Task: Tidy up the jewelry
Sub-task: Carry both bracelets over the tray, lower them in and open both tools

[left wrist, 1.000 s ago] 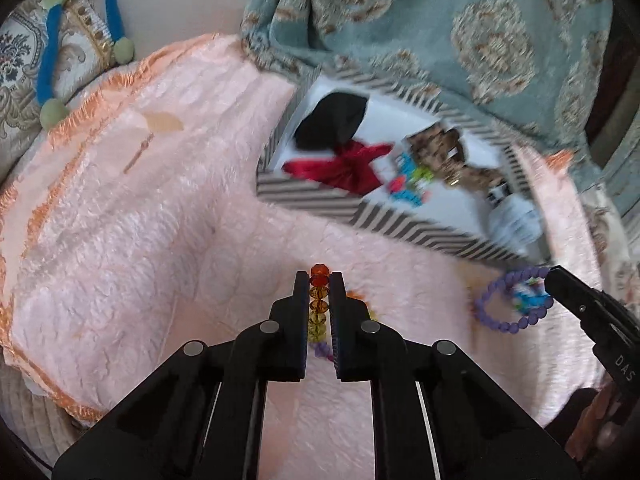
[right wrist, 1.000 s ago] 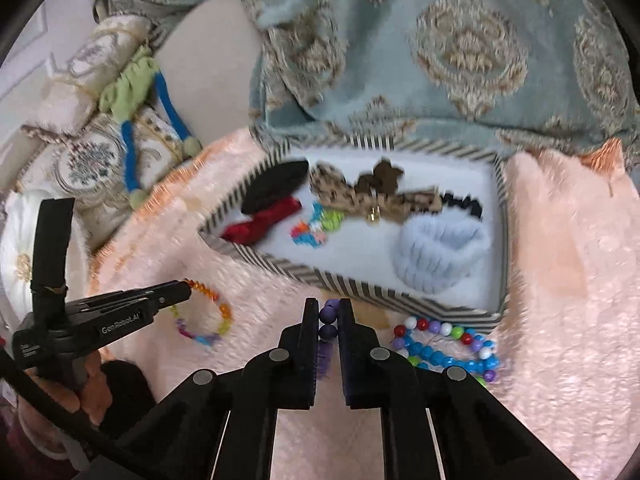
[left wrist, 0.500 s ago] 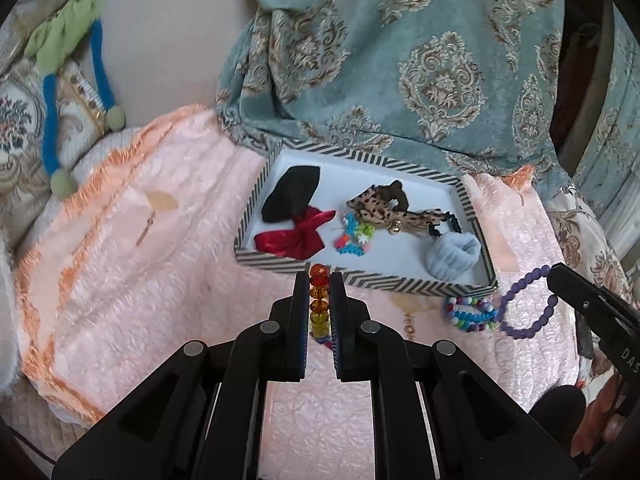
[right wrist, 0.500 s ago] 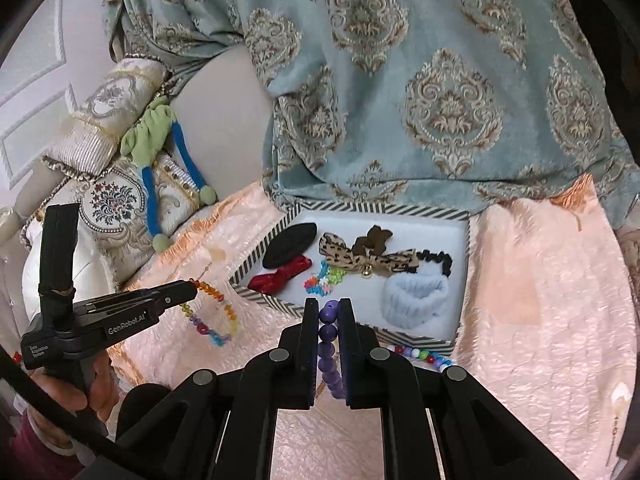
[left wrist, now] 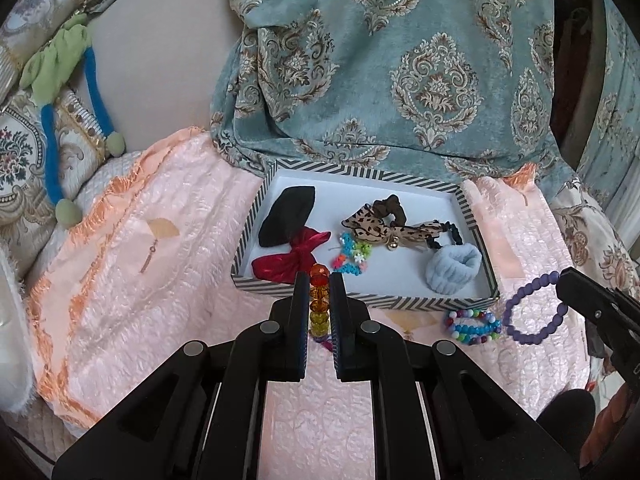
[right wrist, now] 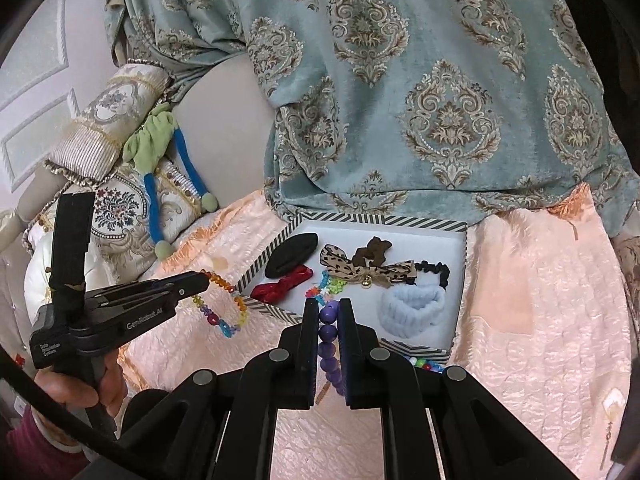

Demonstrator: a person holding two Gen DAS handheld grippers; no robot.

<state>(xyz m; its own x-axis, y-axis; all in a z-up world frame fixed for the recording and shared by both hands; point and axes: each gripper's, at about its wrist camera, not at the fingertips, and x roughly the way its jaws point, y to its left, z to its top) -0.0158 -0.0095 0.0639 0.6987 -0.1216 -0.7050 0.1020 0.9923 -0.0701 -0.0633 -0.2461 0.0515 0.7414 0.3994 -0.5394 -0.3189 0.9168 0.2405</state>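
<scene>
My left gripper (left wrist: 319, 280) is shut on a rainbow crystal bead bracelet (left wrist: 319, 304) and holds it in the air in front of the striped tray (left wrist: 360, 299). From the right wrist view the same bracelet (right wrist: 224, 312) hangs from the left gripper (right wrist: 206, 276). My right gripper (right wrist: 329, 306) is shut on a purple bead bracelet (right wrist: 329, 340), also lifted; the purple bead bracelet shows as a loop (left wrist: 534, 308) in the left view. A multicolour bead bracelet (left wrist: 472, 325) lies on the pink cloth just before the tray.
The tray (right wrist: 458, 344) holds a black clip (left wrist: 286, 220), a red bow (left wrist: 294, 258), a leopard bow (left wrist: 380, 226), small coloured beads (left wrist: 352, 258) and a pale blue scrunchie (left wrist: 452, 268). A teal patterned blanket (left wrist: 380, 60) lies behind. Cushions (left wrist: 24, 152) stand at the left.
Both grippers have risen and pulled back from the cloth, each carrying its bracelet. The tray now looks smaller and farther away.
</scene>
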